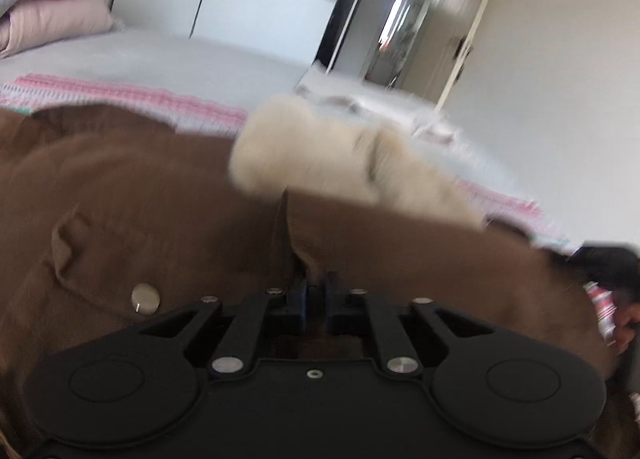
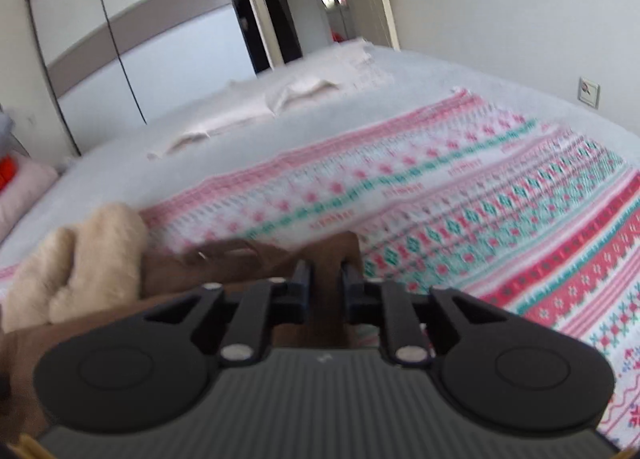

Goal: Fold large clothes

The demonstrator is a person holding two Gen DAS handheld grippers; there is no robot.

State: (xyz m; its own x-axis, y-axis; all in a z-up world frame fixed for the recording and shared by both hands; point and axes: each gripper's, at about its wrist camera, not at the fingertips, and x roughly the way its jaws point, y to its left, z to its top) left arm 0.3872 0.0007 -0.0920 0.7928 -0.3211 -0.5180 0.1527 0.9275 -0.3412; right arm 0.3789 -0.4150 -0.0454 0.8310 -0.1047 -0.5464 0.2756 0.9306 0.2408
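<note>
black left tongs [image 1: 316,291] pinch soft brown jacket [image 1: 160,199] with fleecy cream collar [image 1: 304,151].

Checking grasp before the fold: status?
Left gripper shut on brown coat. Right gripper closing around coat edge, grip unclear. Cream fleece collar bunched ahead.

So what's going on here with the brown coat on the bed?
A person is folding a brown coat with a cream fleece collar, laid on a pink, white and green patterned blanket over the bed. The left hand-held gripper is shut on a fold of the brown fabric near the collar. The right hand-held gripper has brown fabric between its fingers, but blur hides whether it grips. The fold looks barely begun.
</note>
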